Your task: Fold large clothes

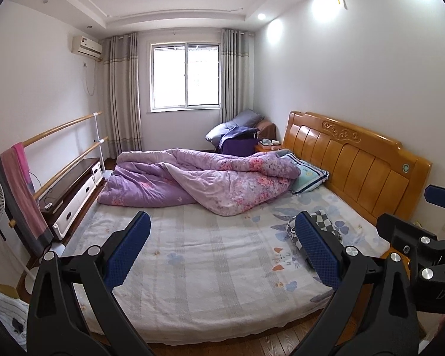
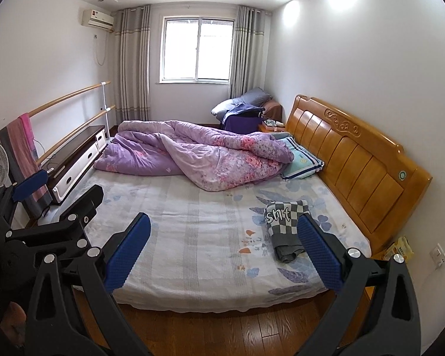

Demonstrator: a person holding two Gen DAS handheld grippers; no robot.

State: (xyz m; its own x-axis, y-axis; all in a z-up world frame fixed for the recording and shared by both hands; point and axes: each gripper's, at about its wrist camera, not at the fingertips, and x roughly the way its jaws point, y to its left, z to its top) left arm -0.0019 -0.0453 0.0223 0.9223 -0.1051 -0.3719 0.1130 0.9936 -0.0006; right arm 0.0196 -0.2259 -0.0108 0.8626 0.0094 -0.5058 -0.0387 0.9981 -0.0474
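While both tools hung back over the bed's (image 2: 192,237) near edge, the left gripper (image 1: 222,252) and right gripper (image 2: 222,252) stood spread, grasping nothing. The checkered garment (image 2: 284,222) lay bundled at two o'clock near the headboard (image 2: 356,160), probably awaiting pickup.

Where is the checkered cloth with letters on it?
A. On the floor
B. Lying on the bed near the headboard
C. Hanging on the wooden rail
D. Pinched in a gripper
B: the checkered cloth lies bundled on the bed sheet close to the wooden headboard, and both the left gripper and right gripper are open and empty.
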